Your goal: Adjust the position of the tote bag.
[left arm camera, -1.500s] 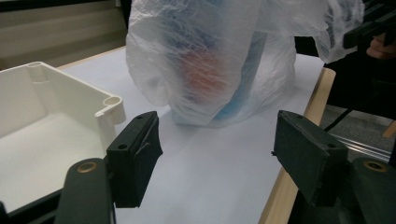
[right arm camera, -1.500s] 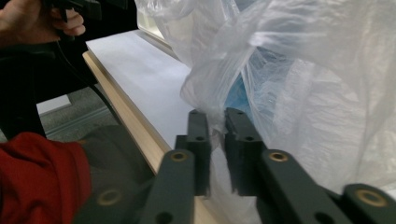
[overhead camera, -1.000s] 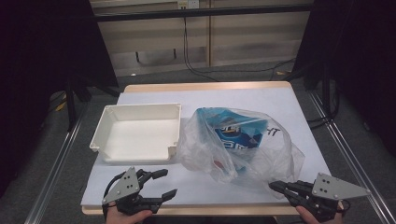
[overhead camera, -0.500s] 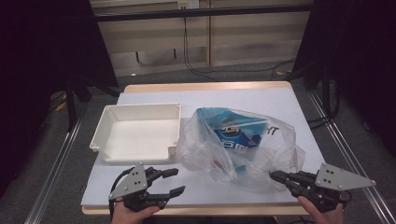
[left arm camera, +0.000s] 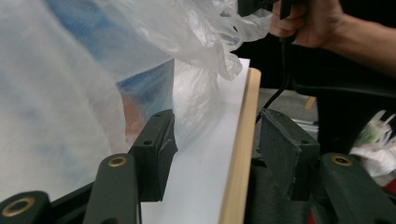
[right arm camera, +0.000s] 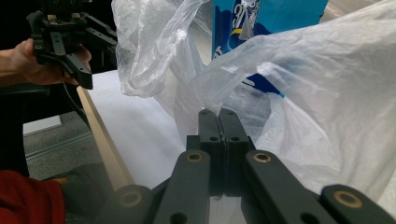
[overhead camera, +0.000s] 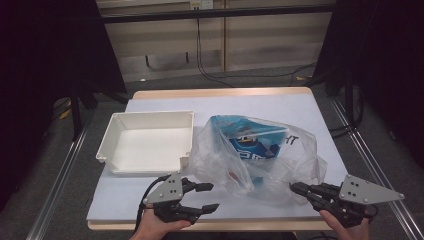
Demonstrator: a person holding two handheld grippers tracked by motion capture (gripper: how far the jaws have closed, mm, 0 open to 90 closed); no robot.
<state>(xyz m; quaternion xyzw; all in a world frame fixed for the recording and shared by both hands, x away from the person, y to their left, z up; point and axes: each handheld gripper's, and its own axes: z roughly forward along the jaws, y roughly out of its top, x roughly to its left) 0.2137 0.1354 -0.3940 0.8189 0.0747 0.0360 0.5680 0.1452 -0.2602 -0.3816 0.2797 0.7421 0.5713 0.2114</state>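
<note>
Clear plastic bag (overhead camera: pixel 260 160) sits on the table's (overhead camera: pixel 300 107) white cover, right of centre, crumpled and puffed up, mouth loose toward the near side. Film is translucent, wrinkled, glossy highlights. Inside: a blue package (overhead camera: pixel 252 142) with white lettering, tilted; a small red patch shows low near the bag's front. Lettering is too distorted by the film to read; dark marks on the bag's right side look like "YT", not certain. In the right gripper view the package shows blue with white script and a yellow edge, unreadable too.

Right gripper (overhead camera: pixel 295 188) at the bag's near right corner, jaws fully together, tips at the film; cannot tell if film is pinched between them. Left gripper (overhead camera: pixel 210 196) near the bag's near left edge, jaws about half apart, have just been closing, nothing between them; one jaw over the white cover, the other past the wooden table edge.

White tray (overhead camera: pixel 120 131) left of the bag, just beside it.
</note>
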